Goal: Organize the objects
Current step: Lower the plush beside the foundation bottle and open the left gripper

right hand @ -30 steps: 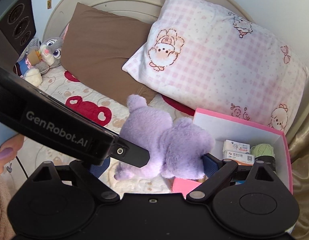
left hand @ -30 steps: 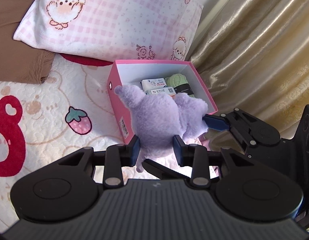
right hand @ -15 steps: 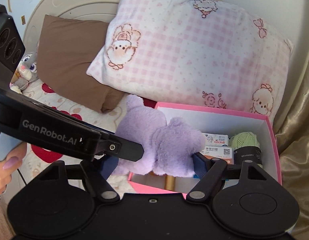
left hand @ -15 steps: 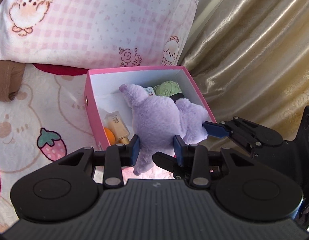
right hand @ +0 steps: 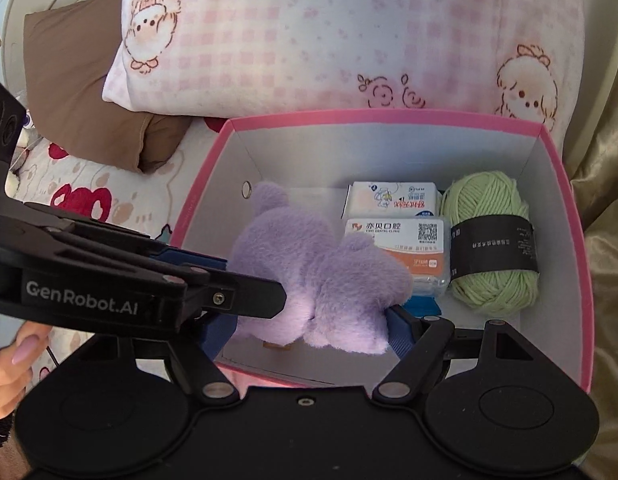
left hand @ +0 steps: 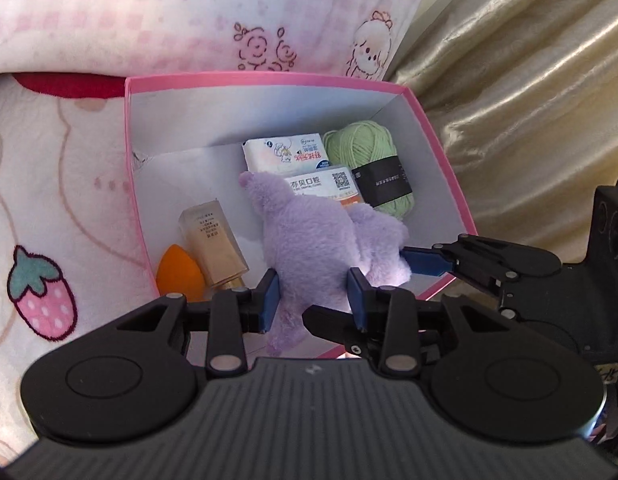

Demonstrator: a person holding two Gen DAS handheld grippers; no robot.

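Observation:
A purple plush toy (left hand: 321, 248) hangs over the open pink box (left hand: 437, 120), held by both grippers. My left gripper (left hand: 312, 300) is shut on its lower body. My right gripper (right hand: 309, 328) is shut on the plush (right hand: 321, 276) from the other side; its blue fingertip (left hand: 423, 260) shows in the left wrist view. The box (right hand: 569, 208) holds a green yarn ball (right hand: 489, 240), two white packets (right hand: 393, 200), a gold bottle (left hand: 213, 244) and an orange sponge (left hand: 177, 276).
The box stands on a bear-print bedspread (left hand: 49, 200) against a pink checked pillow (right hand: 349, 32). A brown pillow (right hand: 77, 80) lies at the left. A beige curtain (left hand: 529, 80) hangs to the right of the box.
Both grippers have carried the plush forward and down, from beside the box's near wall to over its inside. The box now fills both views.

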